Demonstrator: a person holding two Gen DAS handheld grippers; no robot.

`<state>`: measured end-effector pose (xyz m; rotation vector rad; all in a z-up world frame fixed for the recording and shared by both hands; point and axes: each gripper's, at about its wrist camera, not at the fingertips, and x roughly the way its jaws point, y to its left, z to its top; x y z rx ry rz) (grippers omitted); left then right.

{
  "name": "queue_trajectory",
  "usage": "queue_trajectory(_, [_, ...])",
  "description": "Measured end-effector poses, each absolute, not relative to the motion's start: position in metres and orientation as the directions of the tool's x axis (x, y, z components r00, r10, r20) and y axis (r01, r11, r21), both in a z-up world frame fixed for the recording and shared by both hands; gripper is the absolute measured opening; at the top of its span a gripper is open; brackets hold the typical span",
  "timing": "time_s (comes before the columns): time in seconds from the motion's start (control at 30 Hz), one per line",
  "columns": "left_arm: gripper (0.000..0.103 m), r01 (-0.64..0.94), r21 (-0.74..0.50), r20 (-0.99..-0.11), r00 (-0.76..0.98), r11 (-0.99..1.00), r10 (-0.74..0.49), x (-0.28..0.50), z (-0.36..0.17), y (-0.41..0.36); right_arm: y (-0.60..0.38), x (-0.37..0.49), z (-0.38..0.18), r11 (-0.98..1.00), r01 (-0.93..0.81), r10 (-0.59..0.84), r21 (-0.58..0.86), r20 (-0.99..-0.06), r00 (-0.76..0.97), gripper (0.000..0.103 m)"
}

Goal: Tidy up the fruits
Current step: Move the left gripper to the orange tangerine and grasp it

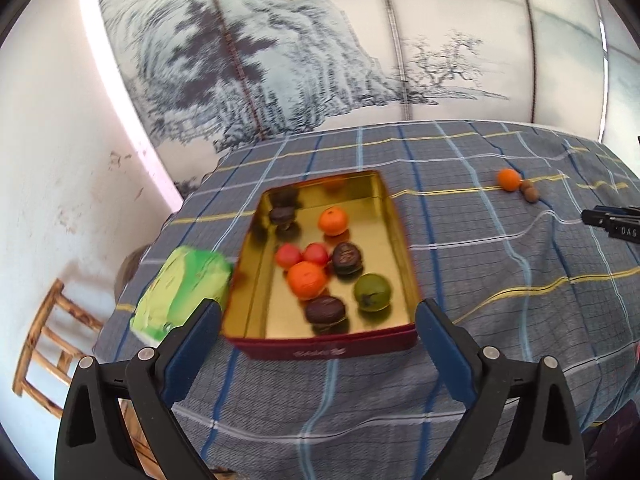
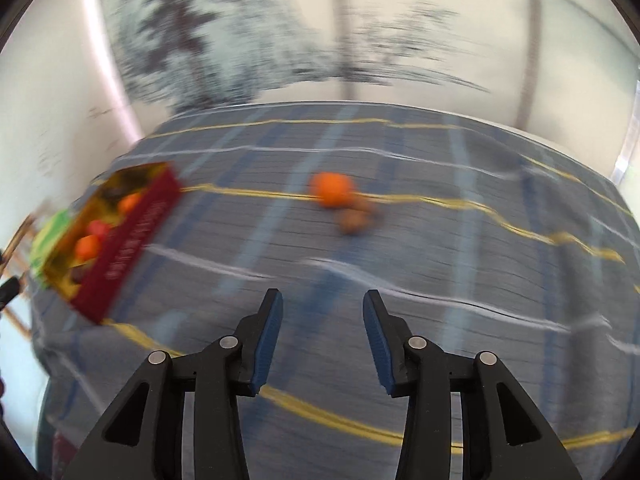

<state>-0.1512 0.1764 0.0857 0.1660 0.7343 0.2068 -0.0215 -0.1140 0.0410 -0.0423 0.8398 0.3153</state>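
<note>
A gold-lined tin box (image 1: 390, 216) with dark red sides sits on the checked tablecloth and holds several fruits: oranges, two red ones, a green one (image 1: 372, 292) and dark brown ones. My left gripper (image 1: 318, 318) stands wide open just in front of the box's near wall, with nothing between its fingers. Out on the cloth lie a loose orange (image 1: 509, 179) and two small brown fruits (image 1: 530, 193). In the blurred right wrist view my right gripper (image 2: 323, 304) is open and empty, short of the same orange (image 2: 333, 193) and brown fruits (image 2: 356, 218). The box (image 2: 128, 240) is at its left.
A green packet (image 1: 180, 292) lies against the box's left side. A wooden stool (image 1: 48, 344) stands off the table's left edge. A painted screen (image 1: 304, 52) lines the far side. The right gripper's black tip (image 1: 612, 222) shows at the right edge of the left wrist view.
</note>
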Motion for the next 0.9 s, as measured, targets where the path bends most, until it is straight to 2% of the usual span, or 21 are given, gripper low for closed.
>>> queue_trajectory(0.23, [0.097,-0.033,0.274,-0.643,0.737,0.961,0.209,-0.124,0.092,0.127,-0.205,-0.005,0.015,0.993,-0.1,0.11,0.06,-0.77,0.629,0.046])
queue_trajectory(0.43, [0.097,0.127,0.174,-0.693,0.721,0.977,0.03,-0.071,0.096,0.082,-0.241,-0.002,-0.003,0.995,-0.04,0.095,0.089,-0.785,0.612,0.048])
queue_trajectory(0.53, [0.096,0.182,0.125,-0.711,0.702,0.975,-0.04,-0.037,0.093,0.061,-0.244,-0.007,-0.004,0.994,-0.055,0.104,0.09,-0.764,0.637,0.056])
queue_trajectory(0.63, [0.091,0.22,0.107,-0.733,0.676,0.969,-0.072,0.005,0.082,0.035,-0.246,-0.011,-0.003,0.991,-0.072,0.135,0.116,-0.757,0.639,0.06])
queue_trajectory(0.77, [0.077,0.253,0.074,-0.761,0.64,0.965,-0.109,0.055,0.062,0.008,-0.251,-0.009,-0.003,0.982,-0.075,0.18,0.172,-0.747,0.641,0.062])
queue_trajectory(0.8, [0.071,0.25,0.056,-0.771,0.626,0.967,-0.117,0.066,0.057,0.004,-0.252,-0.009,-0.003,0.98,-0.077,0.188,0.181,-0.745,0.641,0.063])
queue_trajectory(0.9, [0.065,0.235,-0.025,-0.803,0.574,0.972,-0.159,0.1,0.041,-0.004,-0.257,-0.01,-0.003,0.97,-0.086,0.229,0.228,-0.732,0.641,0.066])
